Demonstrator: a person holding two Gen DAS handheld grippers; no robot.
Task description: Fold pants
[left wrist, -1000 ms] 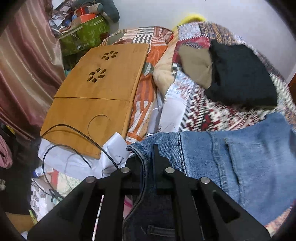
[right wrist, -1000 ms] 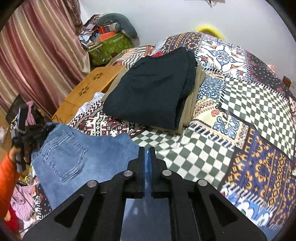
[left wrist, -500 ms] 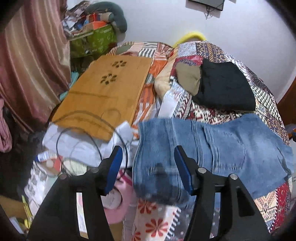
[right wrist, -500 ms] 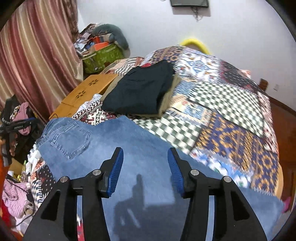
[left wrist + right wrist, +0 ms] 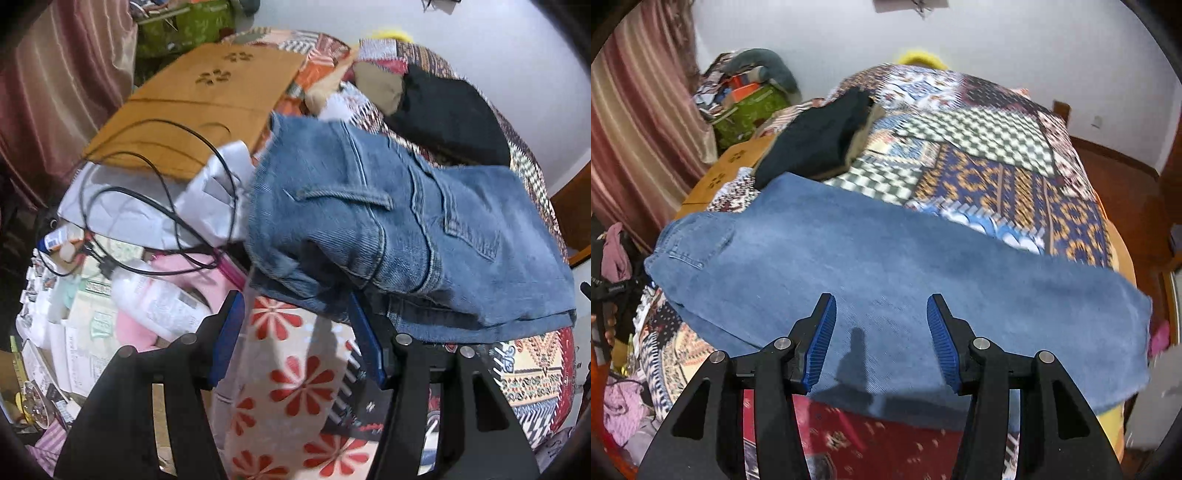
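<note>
The blue jeans (image 5: 406, 221) lie flat across the near edge of the bed, folded leg on leg. Their waist end with the back pockets hangs slightly over the bed's left corner. My left gripper (image 5: 295, 306) hovers open just short of that waist end, its blue pads touching nothing. In the right wrist view the legs of the jeans (image 5: 886, 258) stretch from left to right. Above the middle of the legs my right gripper (image 5: 881, 306) is opening its jaws; denim shows below the gap but the pads are clear of it.
Folded dark pants on khaki ones (image 5: 820, 140) are stacked farther back on the patchwork bedspread (image 5: 997, 166). Left of the bed lie a wooden lap desk (image 5: 192, 99), a looped black cable (image 5: 159, 206), bottles and papers. A striped curtain (image 5: 635, 122) hangs at far left.
Both grippers were shut on the jeans a second ago. They have let go, opened and drawn back toward the bed's near edge, and the jeans now rest on the bed.
</note>
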